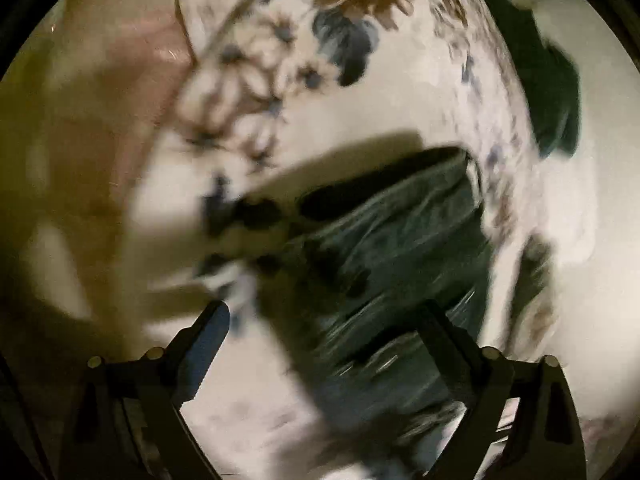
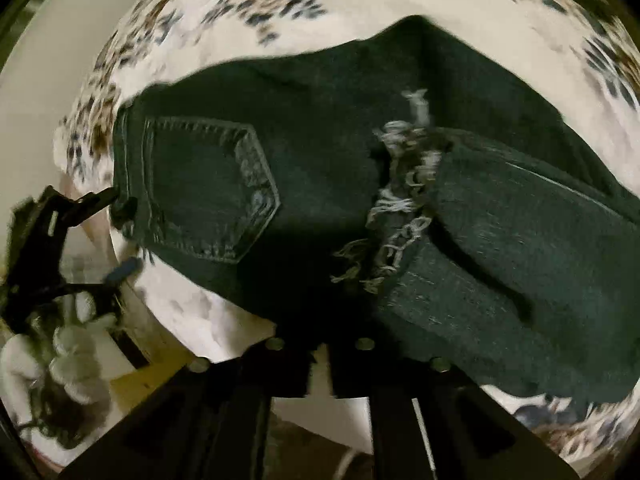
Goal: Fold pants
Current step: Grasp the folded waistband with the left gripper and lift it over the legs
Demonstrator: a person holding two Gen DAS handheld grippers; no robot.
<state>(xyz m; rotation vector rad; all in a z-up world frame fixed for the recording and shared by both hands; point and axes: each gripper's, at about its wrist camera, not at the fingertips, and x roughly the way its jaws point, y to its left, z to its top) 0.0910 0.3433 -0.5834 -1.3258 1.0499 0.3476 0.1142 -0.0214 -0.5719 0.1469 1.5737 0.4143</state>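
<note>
Two wrist views over a floral bedspread (image 2: 224, 8) on which dark green-black jeans (image 2: 328, 152) lie part-folded. In the right wrist view the jeans fill the field ahead of the jaws: a stitched back pocket (image 2: 208, 188) faces up to the left, and a frayed, torn hem (image 2: 404, 200) of a leg lies doubled across the seat to the right, so one fold appears made. The right gripper (image 2: 320, 354) has its jaws drawn narrow at the near edge of the denim; shadow hides whether cloth is pinched between them, though the placement suits taking up that edge for a further fold. The left gripper (image 2: 116, 234) reaches the waistband end, far left of the right jaws, one finger touching the band. In the left wrist view the left gripper (image 1: 320, 320) stands wide with nothing clamped, blurred denim (image 1: 396, 248) lying ahead and between its fingers; probably poised to seize the waistband. A gloved hand (image 2: 68, 344) carries it.
</note>
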